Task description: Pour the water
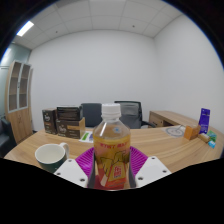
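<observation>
Upright, bottle (113, 150) in hand-held gripper (113, 172); yellow label unreadable.

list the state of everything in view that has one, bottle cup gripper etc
bottle: upright, cap on, standing between the fingers
gripper: fingers close against the bottle's sides, seemingly gripping it
cup: upright on the table, mouth open, nothing visible inside, beside the bottle and apart from it
table: wooden, bearing the cup
blue box: standing upright at the table's far end
office chairs: unoccupied, beyond the table
</observation>
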